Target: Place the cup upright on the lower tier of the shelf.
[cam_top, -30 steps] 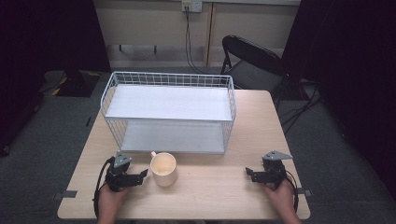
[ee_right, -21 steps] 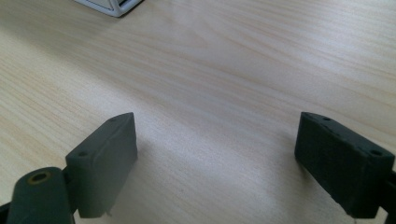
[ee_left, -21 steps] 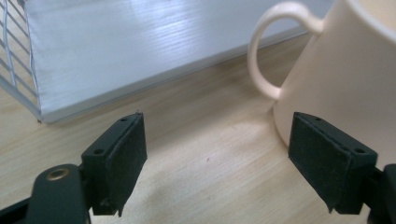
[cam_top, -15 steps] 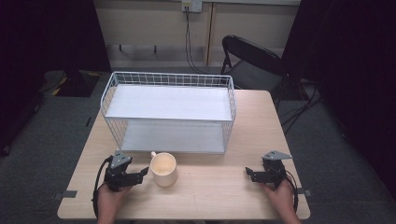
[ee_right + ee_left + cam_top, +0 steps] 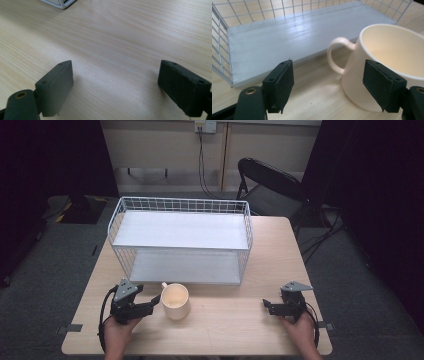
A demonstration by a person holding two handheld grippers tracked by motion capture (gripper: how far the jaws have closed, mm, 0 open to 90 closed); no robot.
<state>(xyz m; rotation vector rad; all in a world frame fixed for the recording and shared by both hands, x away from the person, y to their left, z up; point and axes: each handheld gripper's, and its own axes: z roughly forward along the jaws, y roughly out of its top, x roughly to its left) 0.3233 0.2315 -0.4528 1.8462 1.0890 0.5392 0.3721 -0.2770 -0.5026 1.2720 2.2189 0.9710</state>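
A cream mug (image 5: 175,301) stands upright on the wooden table (image 5: 235,330), low and left of centre in the high view, just in front of the white wire basket (image 5: 181,240) that takes up the middle of the frame. The left gripper (image 5: 152,303) sits at the lower left, held in a hand (image 5: 119,332) that comes in from the bottom edge, with its tips right beside the mug's left side. In the left gripper view its jaws stand apart, having just been closing a little; the mug (image 5: 387,67) fills the right half of that frame, its handle (image 5: 337,56) turned toward the basket's white floor (image 5: 287,37), and one pad (image 5: 382,83) lies across the mug's wall while the other pad (image 5: 280,83) stands free at the lower left, so the mug isn't clamped. At the lower right of the high view the right gripper (image 5: 267,306) rests near the table's edge, well apart from the mug. In the right gripper view its jaws gape wide over bare wood (image 5: 117,50), gripping nothing.
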